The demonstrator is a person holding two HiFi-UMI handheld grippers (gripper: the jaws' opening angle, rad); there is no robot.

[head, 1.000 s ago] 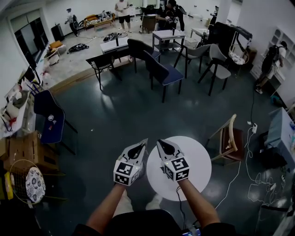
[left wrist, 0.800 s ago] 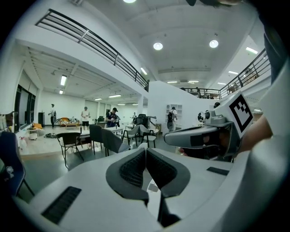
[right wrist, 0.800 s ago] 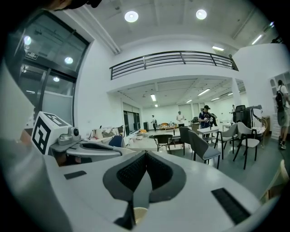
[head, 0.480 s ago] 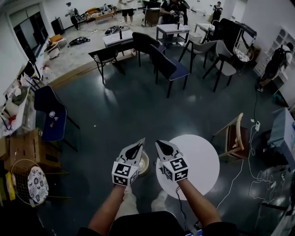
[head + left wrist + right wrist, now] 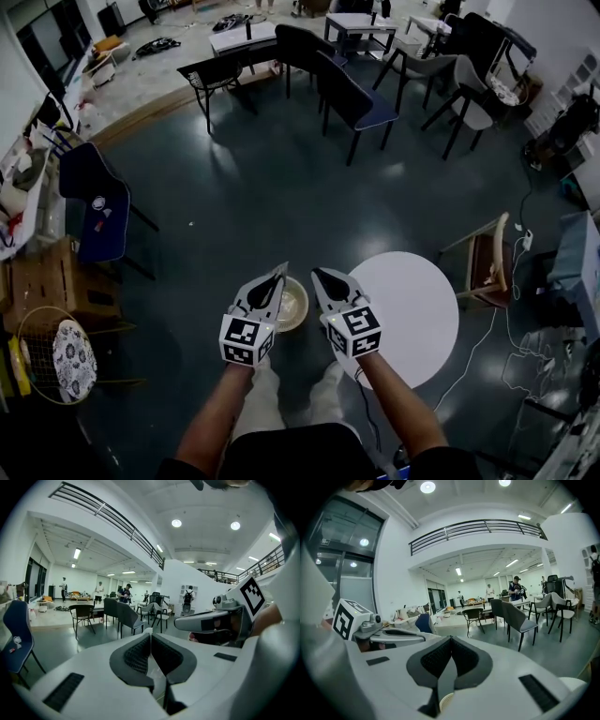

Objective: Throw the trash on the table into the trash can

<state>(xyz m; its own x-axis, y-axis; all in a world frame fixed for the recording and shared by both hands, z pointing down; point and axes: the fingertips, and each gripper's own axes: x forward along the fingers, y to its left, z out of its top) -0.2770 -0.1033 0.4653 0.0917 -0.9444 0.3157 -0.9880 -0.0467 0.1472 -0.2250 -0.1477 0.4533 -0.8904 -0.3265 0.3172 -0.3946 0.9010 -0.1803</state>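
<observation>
Left gripper (image 5: 277,272): jaws closed, empty. Right gripper (image 5: 319,275): same. White round table (image 5: 417,314), lower right: bare, no trash visible. Trash can (image 5: 289,305), lower centre, just beside table. Task seemingly complete.

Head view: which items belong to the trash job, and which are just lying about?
Job:
- trash can, on the floor, seen between the two tools
- round white table
- left tool and right tool, both shut, nothing held

Lying about:
- blue chair
- wooden crate
- wooden chair beside the table
- dark chairs
</observation>
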